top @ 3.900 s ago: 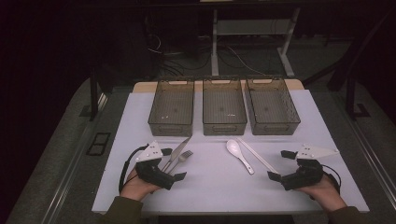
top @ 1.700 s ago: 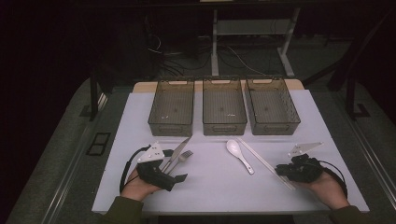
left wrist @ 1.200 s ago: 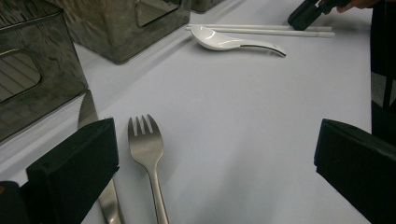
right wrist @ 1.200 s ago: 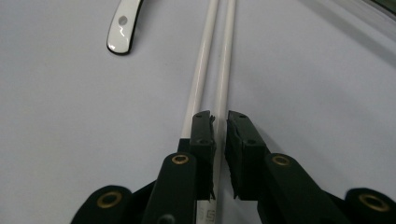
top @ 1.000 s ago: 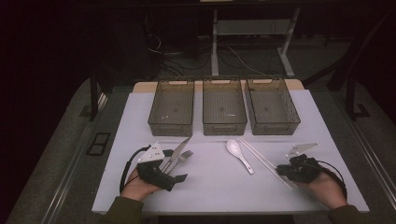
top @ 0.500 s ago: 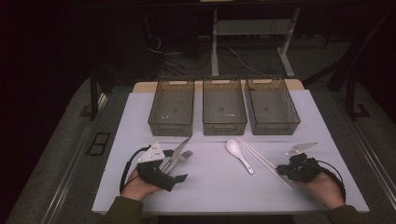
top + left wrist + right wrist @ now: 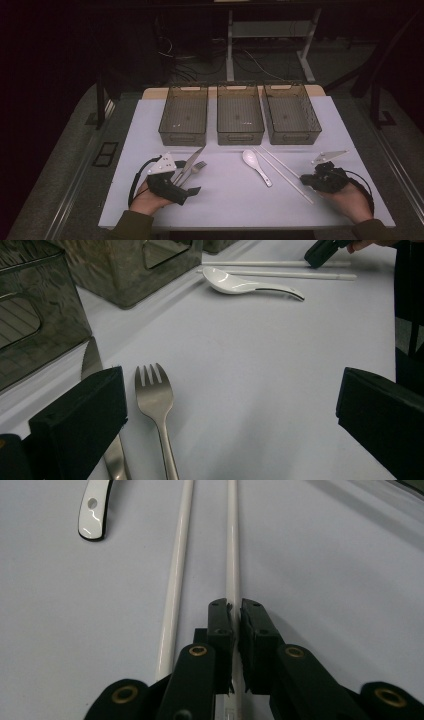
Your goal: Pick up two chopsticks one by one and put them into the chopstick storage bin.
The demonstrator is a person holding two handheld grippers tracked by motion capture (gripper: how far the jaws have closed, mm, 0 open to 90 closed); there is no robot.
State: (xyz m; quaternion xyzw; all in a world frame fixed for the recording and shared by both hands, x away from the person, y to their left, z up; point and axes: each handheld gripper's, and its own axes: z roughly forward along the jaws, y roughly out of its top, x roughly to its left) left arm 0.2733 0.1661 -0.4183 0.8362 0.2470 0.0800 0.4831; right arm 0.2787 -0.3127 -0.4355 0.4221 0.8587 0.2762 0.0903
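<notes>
You sit at a bench (image 7: 150, 115) covered by a white sheet, holding a hand-held gripper in each hand. Your right hand-held gripper (image 7: 234, 611) lies low over the sheet near the right edge, and its jaws are clamped together on one of two white chopsticks (image 7: 232, 545). That chopstick runs between the pads and on away from you; the other chopstick (image 7: 176, 570) lies just beside it on its left in the right gripper view, nearly parallel and not held. From above, both chopsticks (image 7: 282, 172) lie slantwise on the sheet, from in front of the right bin down toward your right hand (image 7: 350, 200). A white spoon (image 7: 256, 166) lies just left of them, bowl toward the bins; the tip of its handle (image 7: 95, 507) has a dark rim and a small hole. Your left hand-held gripper (image 7: 182, 187) rests on the sheet at the lower left with its jaws wide apart and nothing between the pads. A metal fork (image 7: 157, 410) lies on the sheet in the gap, close to the left jaw in the left gripper view, tines pointing away from you. A knife (image 7: 92, 357) lies beside the fork, partly hidden behind that jaw. Three dark see-through bins (image 7: 240, 137) stand side by side in a row at the far side of the sheet, well apart from both hands.
</notes>
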